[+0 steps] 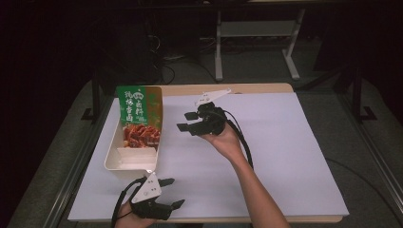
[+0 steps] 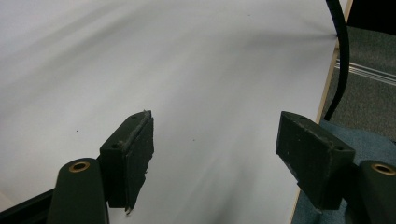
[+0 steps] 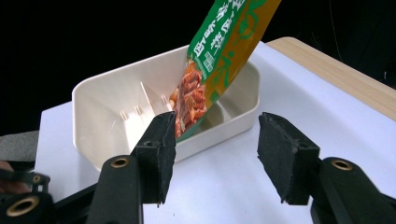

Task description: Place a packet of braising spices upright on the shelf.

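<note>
In the right gripper view, dividers show inside the box; both grippers' jaws gape.

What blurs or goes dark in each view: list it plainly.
High view: table lit, surroundings nearly black. Left gripper view: the white surface is streaked with motion blur, while the left gripper stays sharp. Right gripper view: packet and tray clear, background black, right gripper sharp.

A wooden surface carries a white sheet that covers nearly all of it, leaving a strip of bare wood along the far edge. A cream divided tray rests directly on the sheet at its left side, with a green food pouch standing tilted inside it.
</note>
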The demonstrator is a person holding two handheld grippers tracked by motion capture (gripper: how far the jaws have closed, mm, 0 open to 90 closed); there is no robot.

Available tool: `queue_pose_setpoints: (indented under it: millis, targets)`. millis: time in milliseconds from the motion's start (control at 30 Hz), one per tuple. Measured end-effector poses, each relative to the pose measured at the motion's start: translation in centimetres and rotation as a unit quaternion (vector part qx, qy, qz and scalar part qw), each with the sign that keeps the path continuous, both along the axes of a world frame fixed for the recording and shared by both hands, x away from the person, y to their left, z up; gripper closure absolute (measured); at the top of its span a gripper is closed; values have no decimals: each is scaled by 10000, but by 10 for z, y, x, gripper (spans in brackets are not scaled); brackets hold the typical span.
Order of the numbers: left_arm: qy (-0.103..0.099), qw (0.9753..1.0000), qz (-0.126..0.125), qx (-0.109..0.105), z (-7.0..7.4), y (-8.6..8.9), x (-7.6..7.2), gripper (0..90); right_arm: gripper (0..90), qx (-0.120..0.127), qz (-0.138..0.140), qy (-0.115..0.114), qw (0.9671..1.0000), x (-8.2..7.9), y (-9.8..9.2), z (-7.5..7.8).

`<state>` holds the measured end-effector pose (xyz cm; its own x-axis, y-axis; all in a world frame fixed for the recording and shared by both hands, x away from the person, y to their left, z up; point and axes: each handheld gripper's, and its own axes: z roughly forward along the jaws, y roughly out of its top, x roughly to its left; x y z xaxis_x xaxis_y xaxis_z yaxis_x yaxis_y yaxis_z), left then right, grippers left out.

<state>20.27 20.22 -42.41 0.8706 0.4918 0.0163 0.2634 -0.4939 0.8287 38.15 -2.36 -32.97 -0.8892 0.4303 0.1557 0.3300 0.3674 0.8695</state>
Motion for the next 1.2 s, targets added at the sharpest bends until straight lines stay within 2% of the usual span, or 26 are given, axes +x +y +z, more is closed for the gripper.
queue_pose_setpoints:
  millis: [467,500,833,1033,1133,1167,1200]
  targets:
    - [29,10000,41,6,0,1,2,275,428,-46,-59,83,9999,-12,-25,-9]
    - [-40,10000,17,33,0,2,3,274,425,-45,-60,111,9999,-14,-28,-10]
    - [5,10000,64,4,-1,2,3,274,400,-55,-186,283,9994,-22,-52,-20]
    - [13,10000,64,-10,-2,2,3,274,390,-63,-256,301,9992,-28,-65,-26]
    - [0,10000,53,16,-2,1,3,274,379,-78,-282,417,9987,-29,-70,-28]
    - [4,10000,52,32,-2,1,3,274,382,-65,-280,336,9990,-31,-71,-28]
    - [20,10000,65,20,-2,1,3,274,380,-60,-298,364,9989,-32,-72,-28]
